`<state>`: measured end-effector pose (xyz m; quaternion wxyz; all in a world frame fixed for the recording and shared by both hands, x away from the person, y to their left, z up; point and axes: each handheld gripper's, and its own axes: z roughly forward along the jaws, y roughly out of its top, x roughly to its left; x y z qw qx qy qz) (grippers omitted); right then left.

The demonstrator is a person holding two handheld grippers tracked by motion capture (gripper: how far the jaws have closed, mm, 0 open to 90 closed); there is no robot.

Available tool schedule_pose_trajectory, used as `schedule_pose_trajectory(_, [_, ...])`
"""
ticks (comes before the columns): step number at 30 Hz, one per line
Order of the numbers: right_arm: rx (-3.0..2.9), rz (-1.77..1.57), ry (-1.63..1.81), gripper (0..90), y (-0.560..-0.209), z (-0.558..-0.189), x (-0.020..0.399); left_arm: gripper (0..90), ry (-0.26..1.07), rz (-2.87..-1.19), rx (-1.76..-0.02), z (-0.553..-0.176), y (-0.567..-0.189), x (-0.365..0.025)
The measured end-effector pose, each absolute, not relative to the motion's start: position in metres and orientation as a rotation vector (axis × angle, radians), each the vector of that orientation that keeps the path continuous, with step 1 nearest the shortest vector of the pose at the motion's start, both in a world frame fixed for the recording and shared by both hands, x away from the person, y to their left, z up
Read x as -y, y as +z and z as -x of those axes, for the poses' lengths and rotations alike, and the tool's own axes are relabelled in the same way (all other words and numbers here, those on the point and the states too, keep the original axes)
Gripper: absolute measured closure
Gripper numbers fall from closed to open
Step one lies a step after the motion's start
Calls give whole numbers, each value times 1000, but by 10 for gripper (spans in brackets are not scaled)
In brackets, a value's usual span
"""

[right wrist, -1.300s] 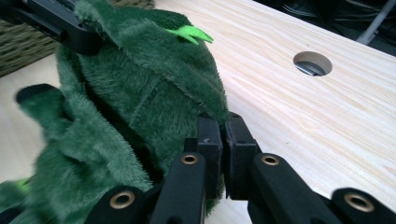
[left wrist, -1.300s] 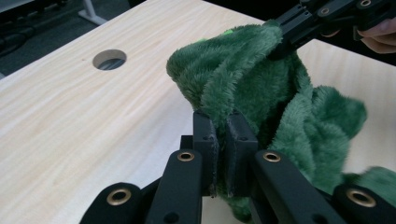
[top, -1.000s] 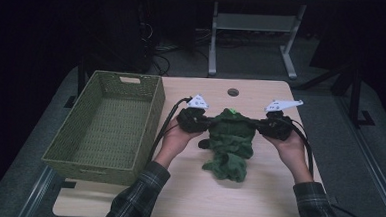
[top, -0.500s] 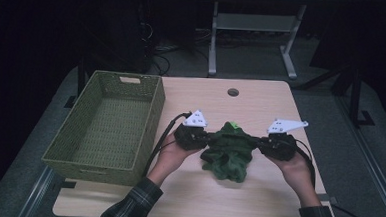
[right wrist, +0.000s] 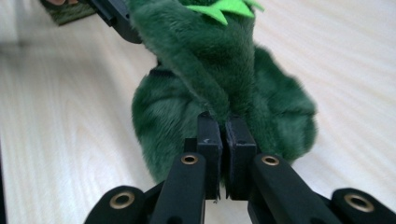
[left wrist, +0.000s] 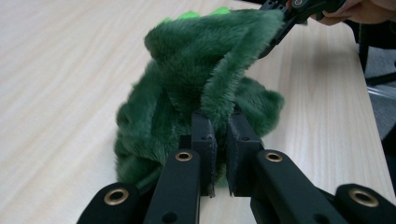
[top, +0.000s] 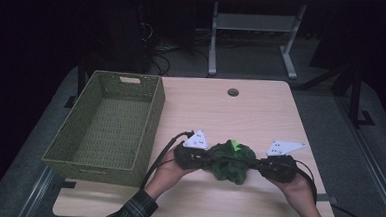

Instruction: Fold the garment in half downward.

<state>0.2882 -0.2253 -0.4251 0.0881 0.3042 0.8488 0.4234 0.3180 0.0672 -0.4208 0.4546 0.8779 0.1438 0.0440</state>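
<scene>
A dark green plush toy (top: pixel 230 162) with bright green spikes is bunched up low over the front middle of the table. My left gripper (top: pixel 209 160) pinches its left edge, and the fur (left wrist: pixel 196 79) is clamped between the black jaws (left wrist: pixel 220 122). My right gripper (top: pixel 254 165) grips the opposite side, its jaws (right wrist: pixel 223 122) shut on a fold of the plush (right wrist: pixel 215 60). Both grippers point toward each other, with the toy stretched between them. Whether the toy's underside rests on the wood I cannot tell.
A woven olive-green basket (top: pixel 78 152) stands at the left side of the light wooden table (top: pixel 261 112). A round cable hole (top: pixel 233 92) sits near the far edge. Cables trail from both grippers toward the front edge.
Both hands have pulled the plush toward the front edge of the table and lowered it. The toy now looks more bunched between the two grippers.
</scene>
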Motion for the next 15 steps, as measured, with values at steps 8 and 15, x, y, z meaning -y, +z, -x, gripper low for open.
schedule_pose_trajectory(8, [-2591, -907, 1234, 862, -440, -279, 222, 828, 57, -2236, -341, -310, -443, -66])
schedule_pose_trajectory(15, [-2651, -943, 1160, 852, -456, -279, 218, 793, 32, -2284, -331, -310, -459, -56])
